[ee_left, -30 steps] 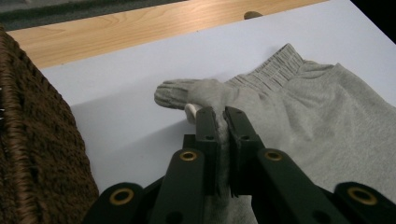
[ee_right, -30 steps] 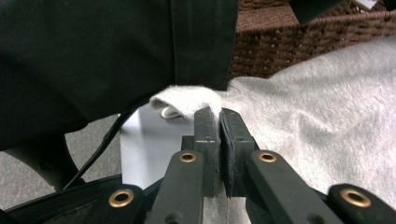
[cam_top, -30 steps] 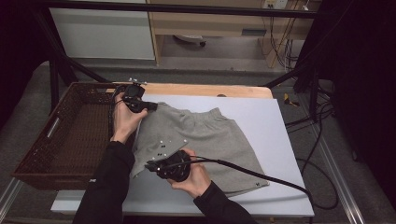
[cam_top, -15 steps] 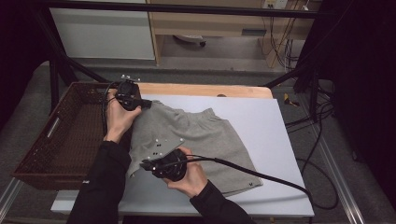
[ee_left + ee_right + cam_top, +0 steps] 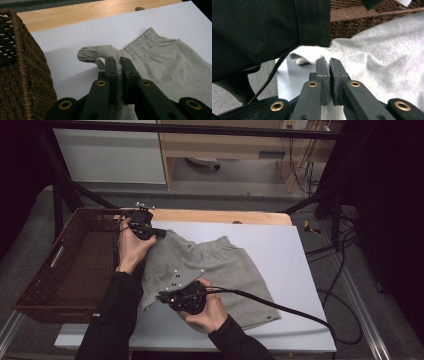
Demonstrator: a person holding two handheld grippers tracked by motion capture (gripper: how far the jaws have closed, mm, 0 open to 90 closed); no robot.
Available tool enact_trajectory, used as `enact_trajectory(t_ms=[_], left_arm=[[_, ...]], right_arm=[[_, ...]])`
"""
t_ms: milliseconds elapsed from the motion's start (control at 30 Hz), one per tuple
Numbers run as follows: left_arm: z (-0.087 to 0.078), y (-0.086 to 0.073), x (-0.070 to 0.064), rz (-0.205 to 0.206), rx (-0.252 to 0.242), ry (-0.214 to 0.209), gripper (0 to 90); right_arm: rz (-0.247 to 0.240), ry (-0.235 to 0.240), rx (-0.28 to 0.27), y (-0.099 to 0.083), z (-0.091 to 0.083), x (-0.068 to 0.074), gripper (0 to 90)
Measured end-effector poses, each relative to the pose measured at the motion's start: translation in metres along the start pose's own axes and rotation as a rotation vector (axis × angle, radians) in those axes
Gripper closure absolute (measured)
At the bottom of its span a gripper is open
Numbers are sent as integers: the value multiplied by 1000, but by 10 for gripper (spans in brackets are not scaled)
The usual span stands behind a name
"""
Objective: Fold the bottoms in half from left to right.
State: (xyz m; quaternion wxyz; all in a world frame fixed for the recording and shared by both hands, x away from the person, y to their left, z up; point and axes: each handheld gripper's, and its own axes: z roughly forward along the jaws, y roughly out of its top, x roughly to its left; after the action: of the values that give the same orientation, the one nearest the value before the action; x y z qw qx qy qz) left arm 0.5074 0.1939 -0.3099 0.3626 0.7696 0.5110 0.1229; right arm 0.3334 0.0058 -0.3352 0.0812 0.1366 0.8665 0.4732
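Grey shorts [image 5: 225, 270] lie spread on the white table top [image 5: 280, 245]. At their far left corner, beside the basket, my left gripper [image 5: 159, 234] is shut on the waistband. The left gripper view has its jaws pinching a fold of grey fabric [image 5: 110, 51] with the ribbed waistband [image 5: 145, 40] just beyond. My right gripper [image 5: 164, 296] is shut on the near left edge of the shorts. In the right gripper view its jaws clamp the grey cloth [image 5: 387, 50] under a black sleeve [image 5: 262, 30].
A brown wicker basket [image 5: 75, 265] stands against the table's left side, right by both grippers [image 5: 22, 75] [image 5: 367, 20]. A wooden strip [image 5: 225, 216] runs along the table's far edge. A black cable [image 5: 290, 310] trails right from the right gripper across the table.
Both grippers stay shut on the shorts. The left hand swung a little toward the basket and back, and the shorts have shifted slightly to the left on the table.
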Motion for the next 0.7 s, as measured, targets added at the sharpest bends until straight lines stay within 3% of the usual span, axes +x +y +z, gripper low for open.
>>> enact_trajectory(t_ms=[700], left_arm=[[24,0,-28,-7,-42,-43,851]], right_arm=[[68,-45,-6,-40,-34,-11,869]])
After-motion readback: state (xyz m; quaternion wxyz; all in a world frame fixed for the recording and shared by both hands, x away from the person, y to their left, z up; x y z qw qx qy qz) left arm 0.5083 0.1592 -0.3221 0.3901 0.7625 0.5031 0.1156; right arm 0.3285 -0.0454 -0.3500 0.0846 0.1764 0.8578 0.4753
